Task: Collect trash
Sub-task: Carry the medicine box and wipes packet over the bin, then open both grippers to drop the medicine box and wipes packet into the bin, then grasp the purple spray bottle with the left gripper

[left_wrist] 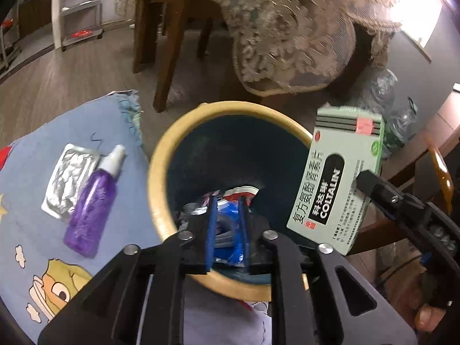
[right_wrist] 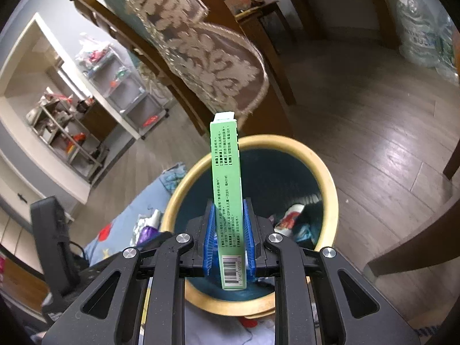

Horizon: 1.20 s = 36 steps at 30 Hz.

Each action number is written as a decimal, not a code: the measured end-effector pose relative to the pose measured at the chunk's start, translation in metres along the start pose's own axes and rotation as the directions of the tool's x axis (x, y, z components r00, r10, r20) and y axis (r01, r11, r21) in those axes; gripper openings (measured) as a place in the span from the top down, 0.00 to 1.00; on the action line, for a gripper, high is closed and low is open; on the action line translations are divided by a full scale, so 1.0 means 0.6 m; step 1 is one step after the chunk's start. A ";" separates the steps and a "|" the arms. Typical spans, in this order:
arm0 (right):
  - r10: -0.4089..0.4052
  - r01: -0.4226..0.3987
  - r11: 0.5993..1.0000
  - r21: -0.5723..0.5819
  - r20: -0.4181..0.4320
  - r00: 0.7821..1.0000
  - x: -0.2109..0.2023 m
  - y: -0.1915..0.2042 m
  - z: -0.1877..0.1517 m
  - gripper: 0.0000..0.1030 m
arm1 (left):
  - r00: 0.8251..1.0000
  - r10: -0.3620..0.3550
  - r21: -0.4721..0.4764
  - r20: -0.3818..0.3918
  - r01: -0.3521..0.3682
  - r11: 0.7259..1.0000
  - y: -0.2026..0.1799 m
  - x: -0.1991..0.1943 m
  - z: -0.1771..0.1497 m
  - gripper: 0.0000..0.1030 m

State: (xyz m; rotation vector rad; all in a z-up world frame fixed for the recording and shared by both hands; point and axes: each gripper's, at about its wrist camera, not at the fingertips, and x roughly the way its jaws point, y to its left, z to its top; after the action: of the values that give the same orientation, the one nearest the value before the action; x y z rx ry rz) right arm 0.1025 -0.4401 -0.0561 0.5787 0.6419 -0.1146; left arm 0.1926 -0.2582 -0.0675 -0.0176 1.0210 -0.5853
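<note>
Each camera sits just behind its own tongs and looks forward and down along them. The left one looks steeply down into the round bin, very near, with its left tongs at 6 o'clock. The right one looks less steeply, near too, with its right tongs at 6 o'clock and the bin past them. Both see the bin, the blue cartoon cloth at 8 o'clock, the green box, the lace-covered chair at 12 o'clock and the wood floor.
</note>
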 end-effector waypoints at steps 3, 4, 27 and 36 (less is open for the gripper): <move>-0.010 0.010 1.000 -0.009 -0.021 1.000 0.012 0.000 -0.004 0.81 | 1.000 0.006 -0.002 0.023 -0.005 1.000 0.015 -0.019 0.000 0.64; -0.015 0.014 1.000 -0.010 -0.030 0.999 0.016 0.000 -0.005 0.81 | 0.999 0.007 -0.002 0.035 -0.007 1.000 0.019 -0.027 0.000 0.55; -0.052 0.044 0.993 -0.107 -0.073 0.996 0.043 0.029 -0.031 0.53 | 0.969 0.170 -0.151 0.180 -0.143 0.978 0.172 -0.219 -0.069 0.11; -0.028 0.012 0.978 -0.208 -0.077 0.997 0.041 0.072 -0.049 0.42 | 0.959 0.251 -0.167 0.134 -0.228 0.959 0.211 -0.214 -0.091 0.06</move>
State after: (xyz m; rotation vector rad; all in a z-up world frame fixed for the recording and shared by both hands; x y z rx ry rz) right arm 0.1184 -0.3859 -0.0696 0.3767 0.7271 -0.0429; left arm 0.1566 -0.0773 -0.0297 -0.0695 0.8980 -0.2798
